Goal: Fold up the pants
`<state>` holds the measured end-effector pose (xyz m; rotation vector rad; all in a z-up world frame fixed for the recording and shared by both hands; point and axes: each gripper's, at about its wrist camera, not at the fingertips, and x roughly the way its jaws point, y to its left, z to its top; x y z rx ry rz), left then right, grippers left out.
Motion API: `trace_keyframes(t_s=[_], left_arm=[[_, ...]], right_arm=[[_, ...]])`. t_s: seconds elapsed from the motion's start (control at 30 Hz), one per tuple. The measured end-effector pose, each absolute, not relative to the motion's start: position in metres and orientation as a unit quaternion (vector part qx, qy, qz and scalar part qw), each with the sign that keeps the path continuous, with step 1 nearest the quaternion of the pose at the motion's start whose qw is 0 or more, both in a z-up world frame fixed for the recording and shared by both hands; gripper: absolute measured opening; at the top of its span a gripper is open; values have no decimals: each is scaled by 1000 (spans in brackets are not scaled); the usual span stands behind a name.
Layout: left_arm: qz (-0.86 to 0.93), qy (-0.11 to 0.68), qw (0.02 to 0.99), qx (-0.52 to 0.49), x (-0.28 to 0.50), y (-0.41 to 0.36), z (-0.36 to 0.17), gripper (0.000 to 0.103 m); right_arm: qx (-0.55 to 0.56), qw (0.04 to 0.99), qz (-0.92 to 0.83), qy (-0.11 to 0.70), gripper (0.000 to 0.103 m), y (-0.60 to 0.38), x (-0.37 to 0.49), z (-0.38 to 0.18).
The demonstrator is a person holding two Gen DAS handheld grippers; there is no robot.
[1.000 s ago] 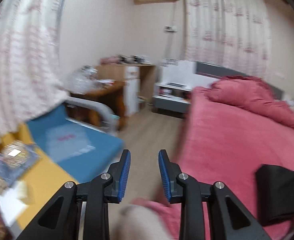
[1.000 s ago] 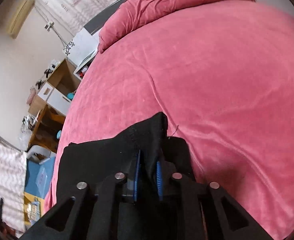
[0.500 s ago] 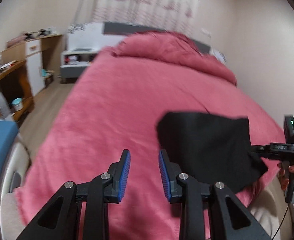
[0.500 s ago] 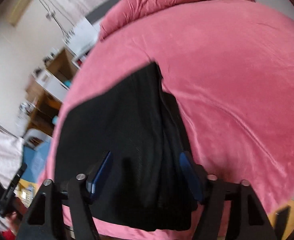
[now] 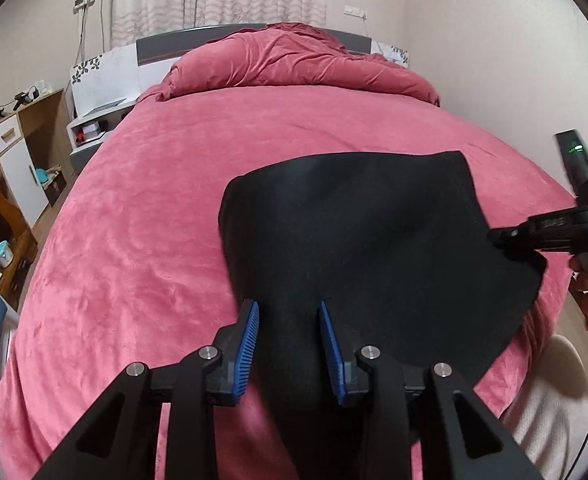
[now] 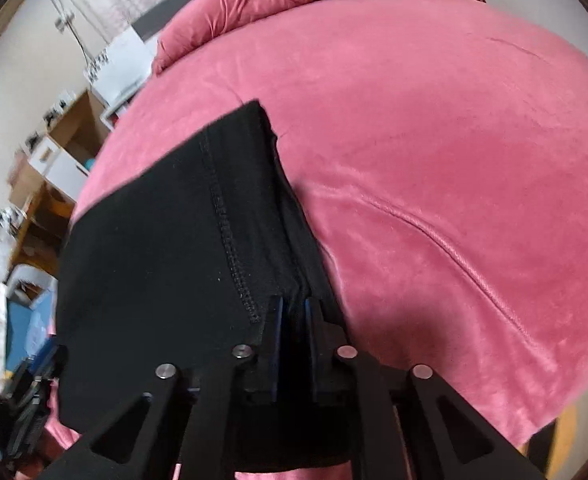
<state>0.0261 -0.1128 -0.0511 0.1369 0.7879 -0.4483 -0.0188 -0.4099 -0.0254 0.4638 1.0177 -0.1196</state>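
Pants (image 5: 358, 236) lay as a folded black slab near the bed's (image 5: 141, 220) foot edge, so folding looked well along. My right fingers (image 6: 291, 316) pinched its near right corner; my left fingers (image 5: 287, 344) hovered half open above the near left edge, gripping nothing.

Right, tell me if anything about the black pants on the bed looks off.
The black pants lie folded on the pink bedspread, but skewed: their near edge hangs off the bed's near side. On the right, an under layer sticks out past the top layer. The right gripper pinches that side.
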Motion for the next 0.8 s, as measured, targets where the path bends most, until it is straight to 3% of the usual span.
trace_keyframes(t_s=[0.03,0.07,0.27,0.63,0.7,0.77,0.8], left_arm=[[-215,387,895,61,27,-113,-49,32],[-212,396,892,50,31,-113,-46,32],[-200,364,908,60,34,-124,-19,32],[-170,368,907,112,59,-161,-44,33],[-169,368,907,115,61,-164,-47,34],[-166,368,907,121,63,-168,-50,35],[-163,369,906,127,64,-171,-52,35]], right_arm=[[213,851,-66,476,47,-410,-22,-18],[206,860,-72,460,49,-408,-27,-7],[133,914,-18,383,49,-372,-16,45],[76,895,-58,436,47,-353,41,-9],[97,884,-96,447,54,-373,45,-25],[165,873,-98,448,71,-395,41,-39],[222,862,-91,447,73,-411,38,-52]])
